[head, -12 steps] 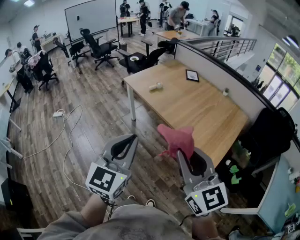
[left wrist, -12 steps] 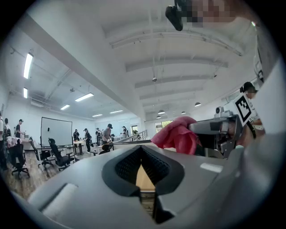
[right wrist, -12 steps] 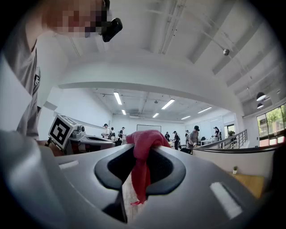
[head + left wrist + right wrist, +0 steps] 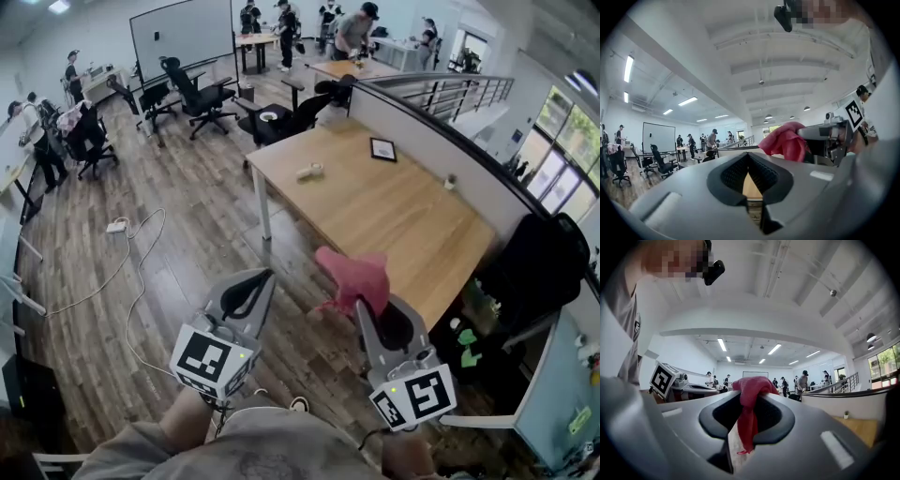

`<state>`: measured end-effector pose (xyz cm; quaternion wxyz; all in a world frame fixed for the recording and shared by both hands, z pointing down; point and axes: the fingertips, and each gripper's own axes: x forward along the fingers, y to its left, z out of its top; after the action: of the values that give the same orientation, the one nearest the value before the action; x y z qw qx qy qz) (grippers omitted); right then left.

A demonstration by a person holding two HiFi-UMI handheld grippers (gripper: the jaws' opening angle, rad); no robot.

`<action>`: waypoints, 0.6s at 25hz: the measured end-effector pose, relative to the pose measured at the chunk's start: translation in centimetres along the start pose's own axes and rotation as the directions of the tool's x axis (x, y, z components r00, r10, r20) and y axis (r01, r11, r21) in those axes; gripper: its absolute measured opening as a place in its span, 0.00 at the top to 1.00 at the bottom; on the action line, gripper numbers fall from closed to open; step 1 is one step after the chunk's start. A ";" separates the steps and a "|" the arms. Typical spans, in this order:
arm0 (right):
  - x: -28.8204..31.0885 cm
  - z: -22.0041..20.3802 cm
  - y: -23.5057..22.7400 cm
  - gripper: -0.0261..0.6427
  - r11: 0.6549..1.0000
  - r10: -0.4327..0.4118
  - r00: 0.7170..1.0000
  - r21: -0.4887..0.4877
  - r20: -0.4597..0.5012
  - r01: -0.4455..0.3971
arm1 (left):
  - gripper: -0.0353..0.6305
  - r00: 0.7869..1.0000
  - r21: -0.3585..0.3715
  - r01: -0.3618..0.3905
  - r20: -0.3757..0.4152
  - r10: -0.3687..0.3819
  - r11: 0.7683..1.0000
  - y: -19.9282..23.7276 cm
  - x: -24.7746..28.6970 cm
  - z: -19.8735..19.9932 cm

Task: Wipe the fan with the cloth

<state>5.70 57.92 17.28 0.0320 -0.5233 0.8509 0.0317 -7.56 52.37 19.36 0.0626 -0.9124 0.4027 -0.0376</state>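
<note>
No fan shows in any view. A crumpled red cloth (image 4: 352,277) sticks out forward from my right gripper (image 4: 362,306), which is shut on it. In the right gripper view the cloth (image 4: 751,386) bulges over the jaw tips, and a strip of it hangs down between the closed jaws of the right gripper (image 4: 750,398). My left gripper (image 4: 265,276) is held level beside it at the left, shut and with nothing in it. The left gripper view shows the jaws of the left gripper (image 4: 749,157) meeting, with the cloth (image 4: 785,140) and the right gripper (image 4: 829,140) off to the right.
A long wooden table (image 4: 394,220) stands ahead, bearing a framed picture (image 4: 384,150), a tape roll (image 4: 310,172) and a small cup (image 4: 451,183). A grey partition (image 4: 441,141) runs behind it. Office chairs (image 4: 195,94), a floor cable with a power strip (image 4: 116,227) and several people fill the room.
</note>
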 end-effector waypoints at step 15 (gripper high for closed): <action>-0.5 -1.4 -2.0 0.84 1.000 0.021 1.000 0.010 -0.018 -0.021 | 0.52 0.996 -0.001 -0.089 0.010 0.089 0.996 -0.3 0.2 0.0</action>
<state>7.64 57.33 18.66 0.0265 -0.5144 0.8568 0.0229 -7.22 52.46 19.44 0.0662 -0.8938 0.4425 -0.0302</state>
